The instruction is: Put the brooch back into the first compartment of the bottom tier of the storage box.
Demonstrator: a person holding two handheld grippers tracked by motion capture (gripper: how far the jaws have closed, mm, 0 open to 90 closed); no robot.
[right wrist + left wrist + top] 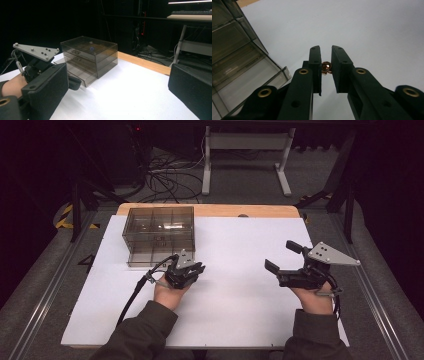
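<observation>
Now left tongs [326, 53] pinching small shiny copper bead [326, 66], right tongs [283, 256] wide, smoky drawer box [159, 235] nearby

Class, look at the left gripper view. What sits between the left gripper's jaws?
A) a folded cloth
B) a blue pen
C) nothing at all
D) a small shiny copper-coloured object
D: a small shiny copper-coloured object sits pinched between the jaws of the left gripper, above the white table.
</observation>
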